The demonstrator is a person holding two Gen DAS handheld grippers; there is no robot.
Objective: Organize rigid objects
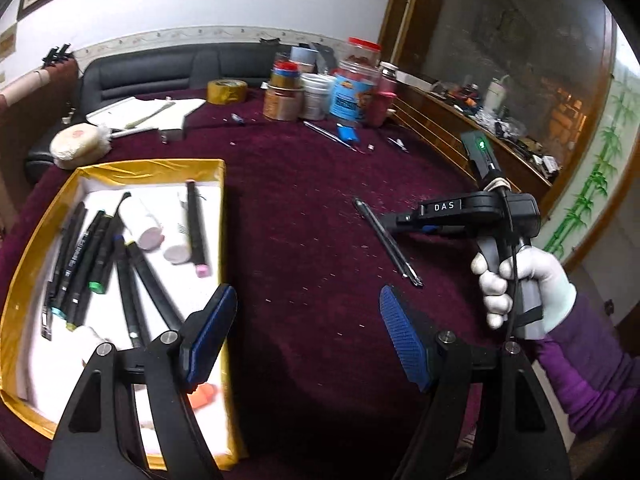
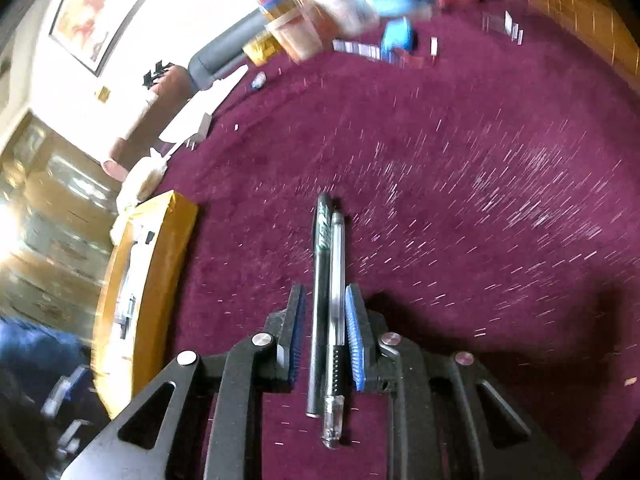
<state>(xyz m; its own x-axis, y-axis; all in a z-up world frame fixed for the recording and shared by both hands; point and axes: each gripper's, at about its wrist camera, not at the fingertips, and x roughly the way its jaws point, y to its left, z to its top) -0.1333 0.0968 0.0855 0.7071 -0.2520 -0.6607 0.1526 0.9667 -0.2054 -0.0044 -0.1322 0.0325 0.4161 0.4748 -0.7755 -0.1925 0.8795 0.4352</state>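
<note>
Two pens, one black and one clear, lie side by side on the maroon table. My right gripper straddles them, its blue pads narrowly apart on either side; in the left wrist view it reaches the pens from the right. My left gripper is open and empty, beside the gold-rimmed box that holds several markers and two white tubes.
Jars, cans and a tape roll crowd the far table edge. A blue item, a thin tool and small bits lie in front of them. Papers and a round pad sit at far left. The box shows at left.
</note>
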